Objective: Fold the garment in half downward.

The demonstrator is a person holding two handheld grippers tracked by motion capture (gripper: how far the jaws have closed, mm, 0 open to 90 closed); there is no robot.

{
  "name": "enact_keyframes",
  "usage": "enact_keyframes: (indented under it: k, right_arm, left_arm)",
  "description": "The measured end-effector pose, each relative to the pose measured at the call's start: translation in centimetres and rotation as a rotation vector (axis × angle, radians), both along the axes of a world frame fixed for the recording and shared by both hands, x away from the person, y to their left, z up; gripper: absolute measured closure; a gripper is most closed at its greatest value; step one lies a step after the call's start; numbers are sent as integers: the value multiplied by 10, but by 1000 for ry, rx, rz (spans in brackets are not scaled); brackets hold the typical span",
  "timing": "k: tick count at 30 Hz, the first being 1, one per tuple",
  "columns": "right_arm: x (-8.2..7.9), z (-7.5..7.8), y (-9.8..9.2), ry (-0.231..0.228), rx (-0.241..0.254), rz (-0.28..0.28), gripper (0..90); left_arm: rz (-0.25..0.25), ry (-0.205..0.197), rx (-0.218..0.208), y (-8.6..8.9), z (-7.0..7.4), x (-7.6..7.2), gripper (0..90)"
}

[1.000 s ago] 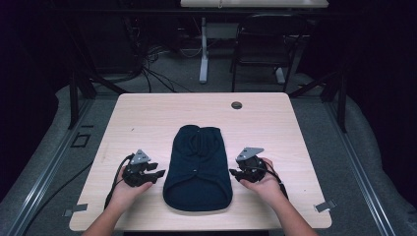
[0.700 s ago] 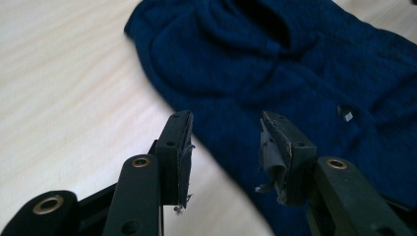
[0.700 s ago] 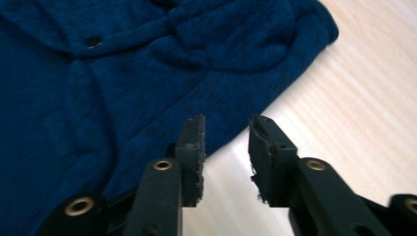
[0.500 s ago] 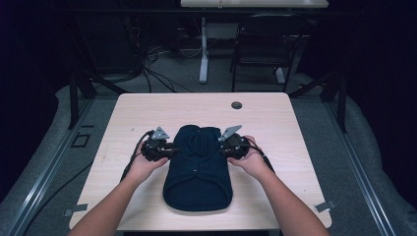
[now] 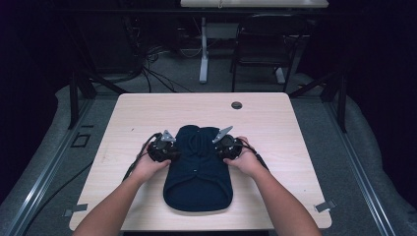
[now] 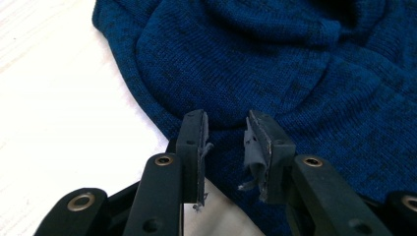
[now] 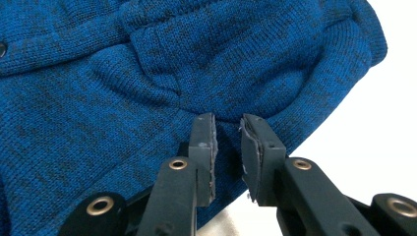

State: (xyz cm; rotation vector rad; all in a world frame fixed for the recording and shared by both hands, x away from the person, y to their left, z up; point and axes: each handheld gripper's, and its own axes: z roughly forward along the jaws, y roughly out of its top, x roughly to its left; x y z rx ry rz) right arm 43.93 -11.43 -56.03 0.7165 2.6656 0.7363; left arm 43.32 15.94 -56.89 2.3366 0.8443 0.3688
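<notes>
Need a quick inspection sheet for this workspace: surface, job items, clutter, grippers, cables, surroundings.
Surface: light wooden table, bare around the garment.
Job's things: folded dark blue knit sweater, lying flat at the table's middle.
Clutter: small dark round item near the far edge.
Grippers: left gripper and right gripper at the sweater's two sides; jaws have just been closing, a gap remains, knit lies beyond the tips.
Cables: black cable trails from the left gripper; more on the floor.
Surroundings: chair, desk leg, dark room.
</notes>
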Motion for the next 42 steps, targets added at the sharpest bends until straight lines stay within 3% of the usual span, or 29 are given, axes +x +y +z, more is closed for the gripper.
enact_keyframes:
  k: [2, 6, 13, 18, 22, 26, 31, 37, 39, 42]
  right_arm:
    - [-2, 0, 0, 1, 6, 2, 757]
    - [-10, 2, 1, 10, -35, 59, 762]
    - [-28, 4, 7, -12, -111, 133, 794]
    - [-34, 5, 9, 3, -126, 148, 808]
    - [-31, 12, 8, 16, -115, 151, 805]
    - [-20, 27, 5, -17, -105, 123, 815]
    - [6, 41, 6, -34, -93, 74, 798]
    - [36, 40, 19, -41, -77, 47, 729]
    - [42, 38, 24, -47, -84, 48, 715]
    - [49, 34, 30, -42, -102, 47, 680]
  left_arm:
    - [-20, 15, 7, 0, 1, -3, 685]
    - [-50, 13, 20, -1, 2, -11, 686]
    - [-103, 21, 42, -2, 3, -25, 692]
    - [-121, 38, 34, -1, 4, -30, 699]
    - [-117, 25, 48, 2, 11, -24, 722]
    - [-79, -4, 47, 3, 25, -9, 708]
    - [-41, -27, 44, -3, 42, 17, 695]
    - [-9, -28, 54, -16, 40, 39, 676]
    - [-5, -33, 74, -19, 36, 44, 664]
    - [-9, -31, 70, -23, 32, 50, 635]
